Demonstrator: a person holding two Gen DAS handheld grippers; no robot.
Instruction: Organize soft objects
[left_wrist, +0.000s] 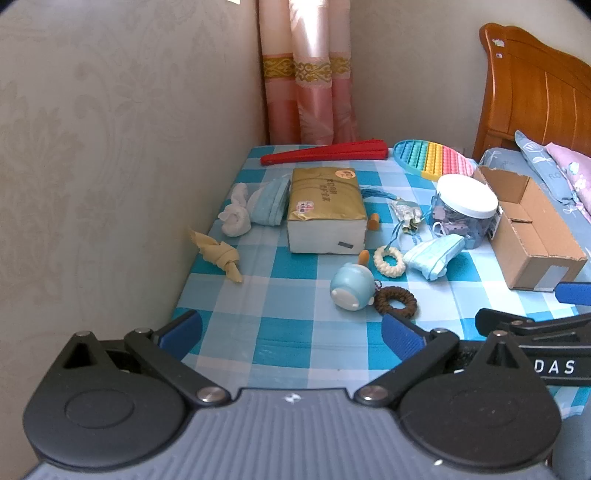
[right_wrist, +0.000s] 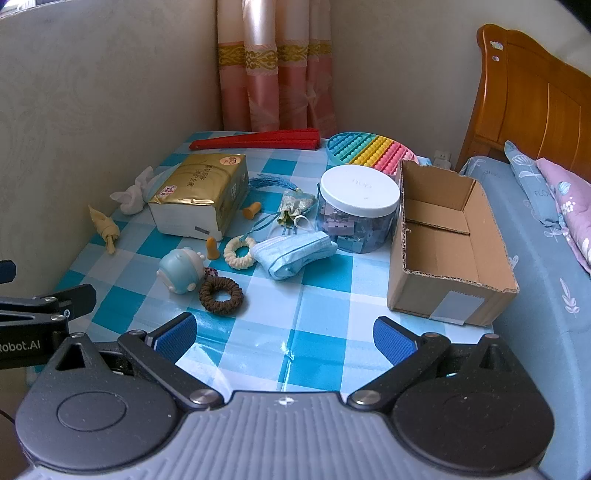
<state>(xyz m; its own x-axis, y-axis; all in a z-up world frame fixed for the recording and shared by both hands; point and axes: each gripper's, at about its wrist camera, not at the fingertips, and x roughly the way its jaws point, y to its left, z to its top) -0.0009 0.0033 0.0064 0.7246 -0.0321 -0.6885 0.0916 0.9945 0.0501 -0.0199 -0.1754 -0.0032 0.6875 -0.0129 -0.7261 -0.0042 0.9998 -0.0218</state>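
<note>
Soft things lie scattered on the blue checked table (left_wrist: 280, 343): a knotted yellow cloth (left_wrist: 221, 254) and a white cloth (left_wrist: 236, 216) by the wall, a blue face mask (right_wrist: 295, 251) near the middle, a brown scrunchie (right_wrist: 221, 294), a cream scrunchie (right_wrist: 239, 252) and a gold tissue pack (right_wrist: 201, 194). An empty open cardboard box (right_wrist: 443, 236) stands at the right edge. My left gripper (left_wrist: 291, 336) hangs open over the near table edge, holding nothing. My right gripper (right_wrist: 284, 336) is also open and empty, short of the brown scrunchie.
A clear jar with a white lid (right_wrist: 360, 210), a rainbow pop toy (right_wrist: 369, 149), a red folded fan (right_wrist: 258, 140), a pale blue figurine (right_wrist: 181, 271), orange earplugs (right_wrist: 211, 249) and a tasselled sachet (right_wrist: 295, 205) share the table. A wall runs along the left, a bed (right_wrist: 546, 280) along the right.
</note>
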